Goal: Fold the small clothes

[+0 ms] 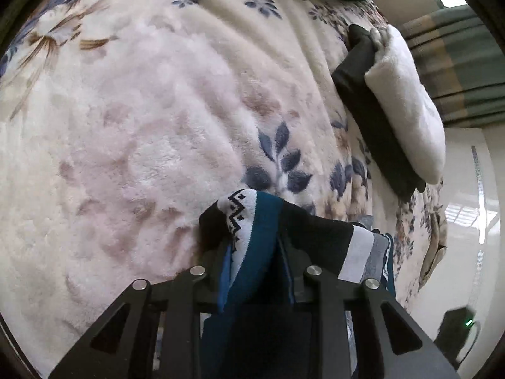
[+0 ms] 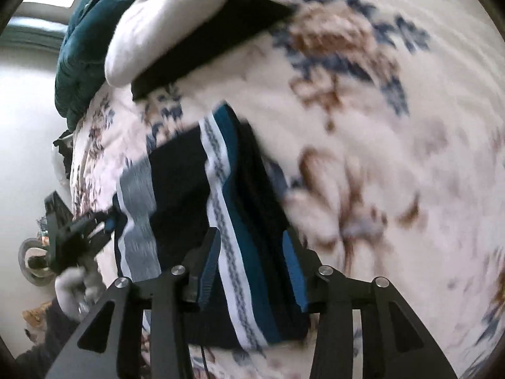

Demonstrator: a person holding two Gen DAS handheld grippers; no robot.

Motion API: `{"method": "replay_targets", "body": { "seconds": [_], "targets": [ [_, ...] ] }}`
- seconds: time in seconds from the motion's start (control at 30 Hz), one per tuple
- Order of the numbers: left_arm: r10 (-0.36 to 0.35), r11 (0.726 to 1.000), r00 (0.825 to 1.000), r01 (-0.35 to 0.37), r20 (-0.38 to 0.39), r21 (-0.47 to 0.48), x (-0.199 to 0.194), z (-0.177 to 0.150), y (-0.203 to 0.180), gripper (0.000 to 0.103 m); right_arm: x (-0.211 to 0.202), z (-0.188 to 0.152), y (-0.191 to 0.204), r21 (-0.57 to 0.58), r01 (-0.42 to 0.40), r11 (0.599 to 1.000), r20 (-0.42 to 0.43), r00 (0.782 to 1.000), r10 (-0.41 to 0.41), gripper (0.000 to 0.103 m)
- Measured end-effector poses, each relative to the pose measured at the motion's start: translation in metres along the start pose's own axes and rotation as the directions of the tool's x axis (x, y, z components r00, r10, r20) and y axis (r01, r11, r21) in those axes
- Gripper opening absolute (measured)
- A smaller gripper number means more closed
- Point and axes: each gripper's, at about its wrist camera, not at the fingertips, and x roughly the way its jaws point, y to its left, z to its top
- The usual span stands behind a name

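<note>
A small dark garment with teal, white and grey stripes [image 2: 189, 195] lies on a floral fleece blanket [image 2: 394, 158]. My left gripper [image 1: 252, 246] is shut on a bunched end of this striped garment [image 1: 252, 218], low in the left wrist view. My right gripper [image 2: 252, 252] is open, its blue-padded fingers [image 2: 295, 268] standing either side of the garment's striped band. The left gripper also shows in the right wrist view [image 2: 79, 233], at the garment's left edge. The right wrist view is blurred.
A folded stack of a white fleece piece [image 1: 407, 101] on a dark piece [image 1: 372, 120] lies at the blanket's edge. A teal cushion [image 2: 82, 50] sits beyond it. A white floor [image 1: 467, 221] and curtains [image 1: 457, 63] lie past the bed edge.
</note>
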Motion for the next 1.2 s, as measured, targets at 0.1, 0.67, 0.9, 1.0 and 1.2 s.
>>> {"method": "replay_targets", "body": {
  "seconds": [0.1,0.67,0.9,1.0,1.2],
  "targets": [
    [0.002,1.0,1.0,-0.002,0.007,-0.001,-0.008,-0.005,0.0,0.025,0.015,-0.022,-0.008,0.008,0.028,1.0,-0.067,0.997,-0.027,0.043],
    [-0.037,0.996,0.999,0.037,-0.008,0.076,-0.029,0.002,-0.014,0.063,-0.029,0.019,0.006,-0.116,-0.02,0.993,0.072,0.997,0.029,0.046],
    [-0.013,0.994,1.0,0.012,0.008,0.105,-0.01,0.005,-0.018,0.061,0.056,0.118,0.038,-0.153,0.027,0.988,-0.024,0.999,-0.031,0.063],
    [-0.01,0.993,0.999,0.006,0.033,0.119,-0.011,0.003,-0.019,0.021,0.073,0.124,0.055,-0.246,0.075,0.966,-0.019,0.996,-0.082,0.011],
    [-0.063,0.997,0.997,0.061,0.05,0.05,-0.019,0.006,-0.002,0.012,0.022,0.129,0.073,-0.26,0.093,0.961,0.173,0.984,-0.049,0.008]
  ]
}}
